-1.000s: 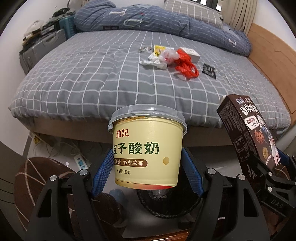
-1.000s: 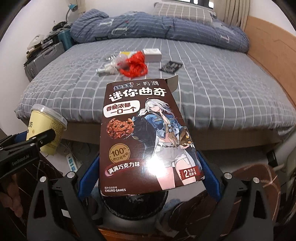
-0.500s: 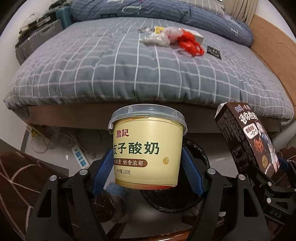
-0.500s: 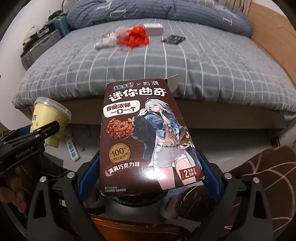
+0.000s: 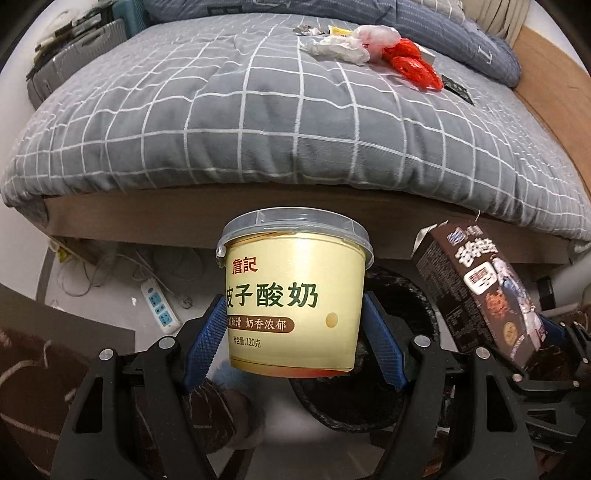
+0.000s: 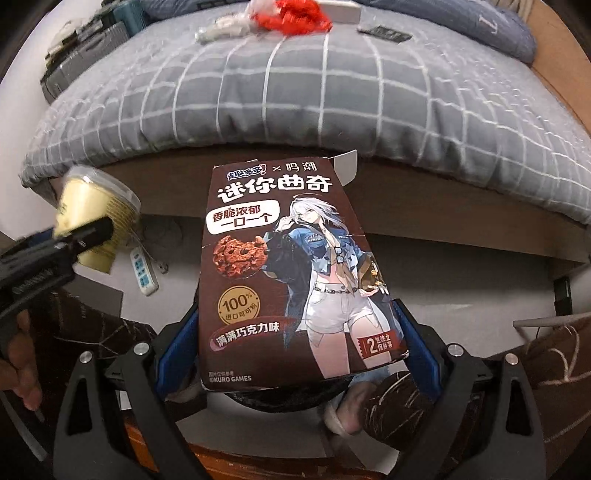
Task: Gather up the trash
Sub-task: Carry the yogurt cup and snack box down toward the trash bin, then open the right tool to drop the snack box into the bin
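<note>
1. one yogurt cup (image 5: 295, 295), pale yellow with a clear lid, sits upright, clamped between the blue pads of the left gripper (image 5: 293, 343); it hangs over the near-left rim of one black trash bin (image 5: 399, 391) on the floor.
2. one brown cookie box (image 6: 291, 273), top flap open, is pinched by its lower sides in the right gripper (image 6: 295, 347), tilted away from the camera above the same bin (image 6: 280, 400).
3. on the bed (image 5: 258, 122), near its far right corner, one loose pile remains: one red plastic bag (image 5: 413, 66), one white crumpled bag (image 5: 343, 48), one small black packet (image 5: 458, 88), one white box (image 6: 341, 9) touching the red bag.
4. one white power strip (image 5: 159, 308) lies on the floor under the bed's near edge.
5. against a second ago, both cameras sit lower and tip further down: the bed's near edge has risen in view, the pile has slid toward the top, and more of the bin shows under the cup. both grips are unchanged.
</note>
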